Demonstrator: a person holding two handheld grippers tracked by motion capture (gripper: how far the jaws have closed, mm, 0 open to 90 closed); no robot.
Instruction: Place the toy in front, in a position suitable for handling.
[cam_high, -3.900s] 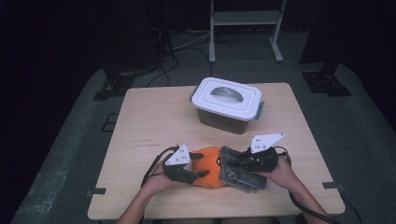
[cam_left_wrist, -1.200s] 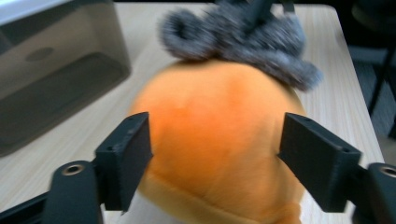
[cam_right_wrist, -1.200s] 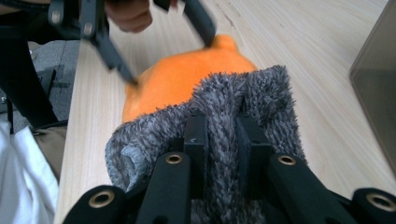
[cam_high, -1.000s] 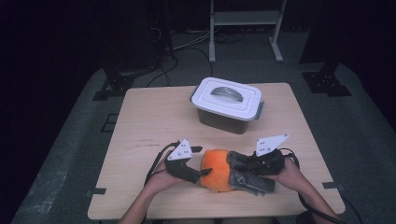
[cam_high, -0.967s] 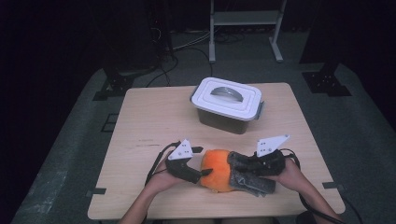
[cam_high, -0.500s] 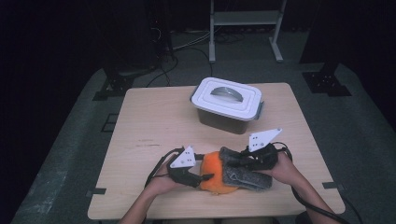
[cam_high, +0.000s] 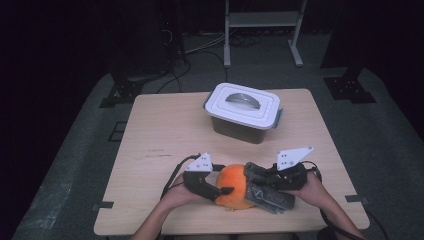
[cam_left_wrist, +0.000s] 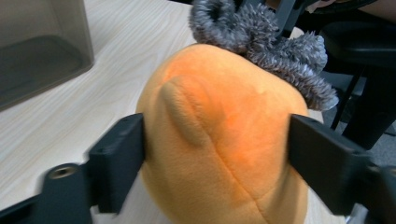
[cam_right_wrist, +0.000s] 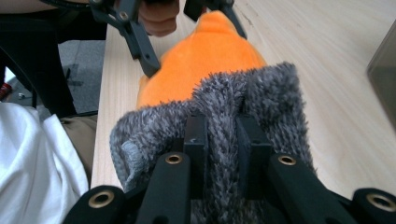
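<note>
Currently located at the middle of the near edge of the desk (cam_high: 165, 130): orange plush toy (cam_high: 231, 184), resting on the surface with a grey fuzzy cover (cam_high: 270, 194) drawn over its right end.

Left gripper (cam_high: 220, 192):
- Grasping the orange plush toy across its width, one jaw on each flank, as seen in the left gripper view.
- Jaws just opened a little, with the toy between them and both pads in contact with the fabric.
- Probable purpose: to anchor the soft body so that it cannot slide or roll along the desk while the cover is worked.

Right gripper (cam_high: 260, 182):
- Clenched on a fold of the grey fuzzy cover, jaws nearly together with pile bunched between them, as seen in the right gripper view.
- Probable purpose: to take a firm pinch on thin, stretchy material, which calls for a narrow bite rather than a wide one.
- Aimed toward the left gripper, so that any pull acts along the length of the toy.

Cannot tell from this moment alone whether the cover is going on or coming off.

Toward the far edge, well apart from both hands: lidded container (cam_high: 243, 102), closed, handle flat on the lid. Judged to be kept out of the working zone.
</note>
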